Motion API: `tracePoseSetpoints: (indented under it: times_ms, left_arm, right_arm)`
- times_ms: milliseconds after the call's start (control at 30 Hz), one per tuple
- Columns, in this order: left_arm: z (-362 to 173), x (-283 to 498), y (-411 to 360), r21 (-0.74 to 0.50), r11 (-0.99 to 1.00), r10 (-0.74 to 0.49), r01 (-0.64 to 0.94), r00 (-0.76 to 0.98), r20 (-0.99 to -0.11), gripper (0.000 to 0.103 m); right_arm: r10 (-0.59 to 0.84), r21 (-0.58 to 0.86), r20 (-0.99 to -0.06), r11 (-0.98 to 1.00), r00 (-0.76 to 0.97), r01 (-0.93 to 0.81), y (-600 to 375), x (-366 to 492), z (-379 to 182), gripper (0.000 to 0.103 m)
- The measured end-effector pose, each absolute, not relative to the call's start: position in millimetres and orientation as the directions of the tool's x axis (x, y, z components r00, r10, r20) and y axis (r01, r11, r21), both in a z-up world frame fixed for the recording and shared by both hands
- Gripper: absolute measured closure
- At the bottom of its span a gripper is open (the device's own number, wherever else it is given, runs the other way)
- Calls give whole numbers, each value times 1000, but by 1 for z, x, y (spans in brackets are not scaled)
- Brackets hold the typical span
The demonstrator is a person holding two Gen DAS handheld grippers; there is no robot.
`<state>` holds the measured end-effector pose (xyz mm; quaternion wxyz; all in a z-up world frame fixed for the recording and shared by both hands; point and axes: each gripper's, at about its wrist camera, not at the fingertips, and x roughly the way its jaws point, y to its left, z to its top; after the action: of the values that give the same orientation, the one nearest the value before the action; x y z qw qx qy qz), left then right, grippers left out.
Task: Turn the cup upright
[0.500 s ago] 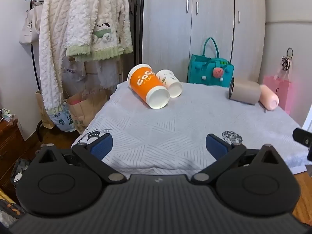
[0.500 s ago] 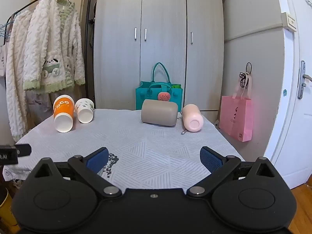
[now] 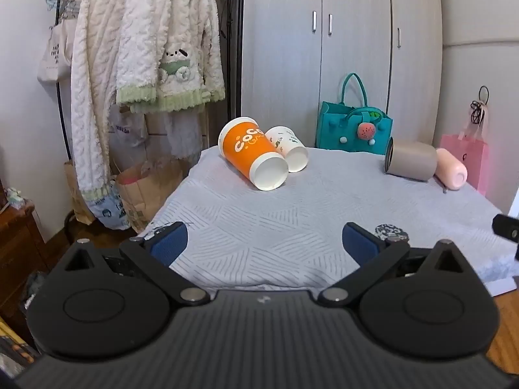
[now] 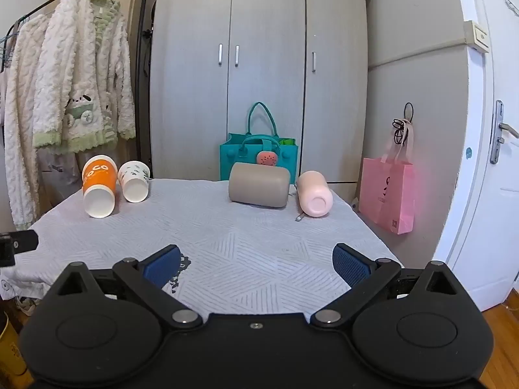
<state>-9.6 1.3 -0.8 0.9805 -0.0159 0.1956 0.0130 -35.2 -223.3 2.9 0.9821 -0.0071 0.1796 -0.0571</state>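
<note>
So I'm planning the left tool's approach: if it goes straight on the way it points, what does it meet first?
The left tool is open and points over bare cloth. Straight on, it would probably reach the lying orange cup's open end first, with the white cup just right of it. Depth is unclear.

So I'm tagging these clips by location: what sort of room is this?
Most likely a bedroom or dressing room in a home. A tall grey wardrobe fills the back wall, fleecy robes hang on a clothes rack, and tote bags stand behind the cloth-covered table with the tipped cups.
</note>
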Motion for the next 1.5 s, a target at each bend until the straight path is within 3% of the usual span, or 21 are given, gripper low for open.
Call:
tracePoseSetpoints:
  times_ms: [1500]
  left_arm:
    - [4,-19,9,-44,998,-47,33,932,-359,0]
  right_arm:
    - [-122,-36,-374,993,919,117,-222,-32,3,2]
